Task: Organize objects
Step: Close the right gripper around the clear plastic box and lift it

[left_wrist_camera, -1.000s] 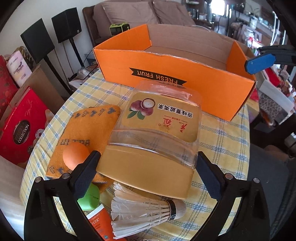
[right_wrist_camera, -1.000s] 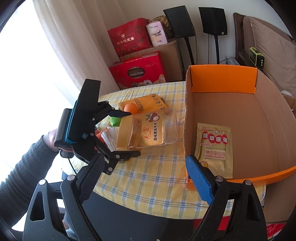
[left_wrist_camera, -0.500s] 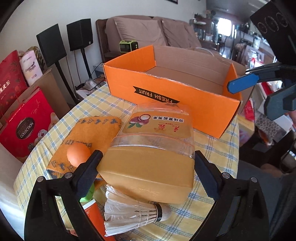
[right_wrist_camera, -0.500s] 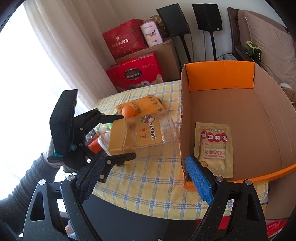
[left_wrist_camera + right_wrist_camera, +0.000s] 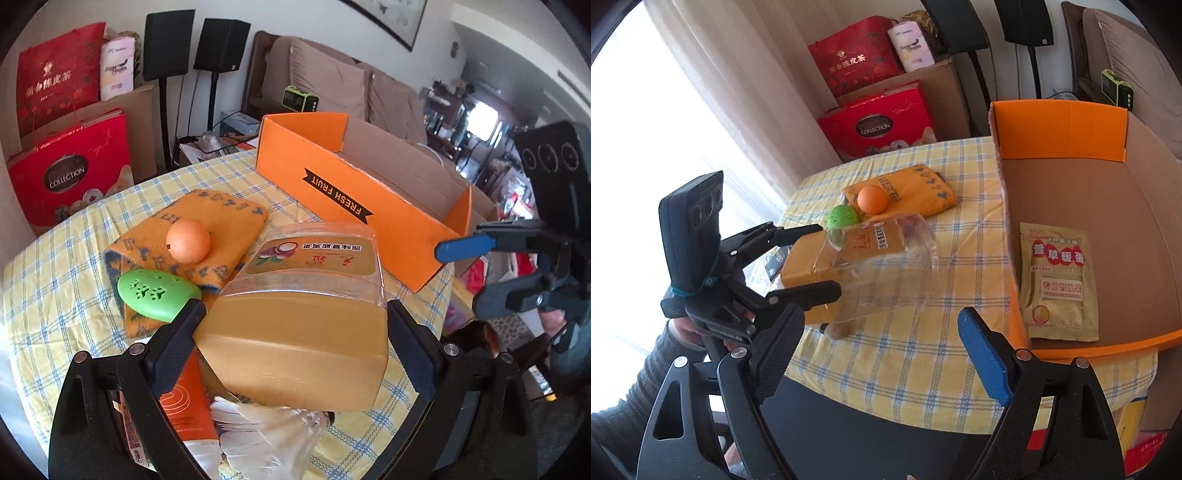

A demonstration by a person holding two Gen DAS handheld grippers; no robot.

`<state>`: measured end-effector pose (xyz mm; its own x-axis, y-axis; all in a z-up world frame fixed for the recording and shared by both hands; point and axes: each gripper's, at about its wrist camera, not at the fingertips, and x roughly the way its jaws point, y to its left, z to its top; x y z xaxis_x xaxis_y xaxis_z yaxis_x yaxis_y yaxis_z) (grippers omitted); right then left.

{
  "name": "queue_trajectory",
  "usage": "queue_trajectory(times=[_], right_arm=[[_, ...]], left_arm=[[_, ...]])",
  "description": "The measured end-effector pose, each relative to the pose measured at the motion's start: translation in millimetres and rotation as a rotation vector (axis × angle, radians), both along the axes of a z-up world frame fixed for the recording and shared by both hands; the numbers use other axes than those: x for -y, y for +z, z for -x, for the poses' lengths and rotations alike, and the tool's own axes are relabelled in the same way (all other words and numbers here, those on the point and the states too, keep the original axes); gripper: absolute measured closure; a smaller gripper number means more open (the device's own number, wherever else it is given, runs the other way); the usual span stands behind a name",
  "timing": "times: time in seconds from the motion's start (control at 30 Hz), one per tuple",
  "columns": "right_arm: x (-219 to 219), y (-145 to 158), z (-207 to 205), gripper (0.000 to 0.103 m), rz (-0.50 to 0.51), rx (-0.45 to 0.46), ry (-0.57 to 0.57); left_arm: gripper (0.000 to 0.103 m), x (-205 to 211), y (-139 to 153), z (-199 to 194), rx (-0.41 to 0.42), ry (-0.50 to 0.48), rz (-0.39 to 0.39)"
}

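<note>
Holding the clear plastic jar with the amber-yellow lid [image 5: 295,332] by its lid end, my left gripper [image 5: 291,332] has one jaw pressed on each flat side of the lid, so the jar is clamped and lifted clear of the yellow checked tablecloth [image 5: 923,354]. The jar's long axis runs straight out from my jaws, clear bottom end leading, and it aims at the long side wall of the orange cardboard fruit box [image 5: 354,206]. That wall stands between the jar and the box floor, so I judge the coming move must first raise the jar above the rim and then carry it forward over it.

In the right wrist view the jar [image 5: 871,266] hangs on the open-table side of the box, near its wall but not touching it. My right gripper [image 5: 882,354] is spread wide and empty, off the table edge by the box's near corner, so the left one is plainly the nearer and the working one.

Inside the box a gold foil sachet with red lettering [image 5: 1058,280] lies flat near the same wall; the floor beyond it is bare, the better landing spot I judge.
</note>
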<state>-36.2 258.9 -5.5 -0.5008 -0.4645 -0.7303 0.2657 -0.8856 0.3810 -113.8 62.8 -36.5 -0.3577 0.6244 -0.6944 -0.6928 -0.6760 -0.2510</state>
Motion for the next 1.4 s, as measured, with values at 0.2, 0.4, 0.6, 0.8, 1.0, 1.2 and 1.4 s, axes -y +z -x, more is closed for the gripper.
queue_trajectory(times=[0.2, 0.4, 0.6, 0.8, 1.0, 1.2, 1.4], right_arm=[[28.7, -18.2, 8.2, 0.018, -0.053, 0.003, 0.059], [18.4, -28.4, 20.3, 0.018, 0.164, 0.063, 0.007], [5.9, -42.5, 37.4, 0.018, 0.319, 0.177, -0.109], [4.2, -56.3, 49.5, 0.018, 0.390, 0.224, -0.206], [9.7, -56.7, 56.7, 0.025, 0.436, 0.221, -0.218], [15.4, -44.4, 53.8, 0.026, 0.435, 0.183, -0.199], [3.9, -15.5, 46.6, 0.026, 0.438, 0.134, -0.173]], left_arm=[[0.007, 17.3, 0.1, 14.4, 0.053, 0.034, -0.061], [0.007, 20.1, -0.3, 9.6, 0.023, 0.028, -0.062], [0.007, 17.6, -4.7, 5.3, 0.019, 0.010, -0.048], [0.007, 16.9, -9.7, 2.7, 0.027, -0.001, -0.038], [0.008, 18.4, -8.2, 0.3, 0.022, -0.008, -0.046], [0.008, 20.4, 6.2, -8.6, -0.024, 0.008, -0.057], [0.008, 4.3, 38.6, -22.1, -0.101, 0.013, -0.036]])
